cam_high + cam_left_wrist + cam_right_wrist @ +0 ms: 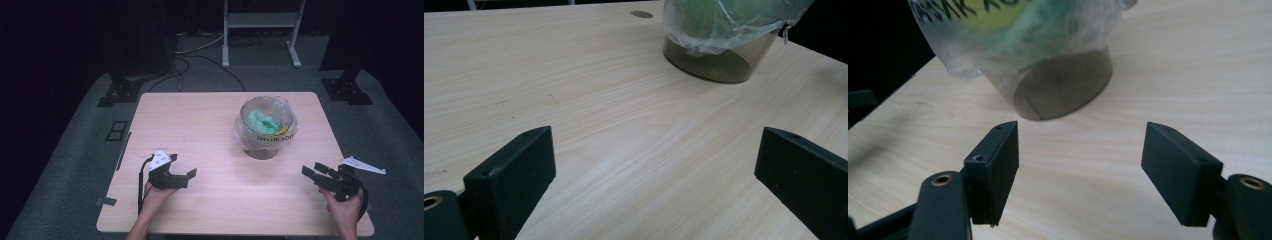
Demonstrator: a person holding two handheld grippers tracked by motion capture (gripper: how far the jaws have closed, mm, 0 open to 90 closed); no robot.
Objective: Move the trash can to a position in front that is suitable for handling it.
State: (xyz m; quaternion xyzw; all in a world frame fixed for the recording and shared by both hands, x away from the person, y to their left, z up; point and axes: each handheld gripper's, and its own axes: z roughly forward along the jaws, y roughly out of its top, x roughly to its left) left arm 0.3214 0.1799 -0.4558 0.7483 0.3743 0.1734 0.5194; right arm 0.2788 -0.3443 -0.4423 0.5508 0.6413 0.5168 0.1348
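Bin [265,131] lined with a plastic bag [247,135] stands on the table [200,120], ahead of and between both grippers, well apart from each. Left gripper [187,176] jaws apart, empty. Right gripper [311,174] jaws apart, empty.

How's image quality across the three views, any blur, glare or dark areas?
High view: the table is evenly lit, the surroundings fall to near black, and detail is soft. Left gripper view: sharp wood grain, mild sheen mid-table. Right gripper view: the bin and its plastic bag are blurred up close, while the jaws are crisp.
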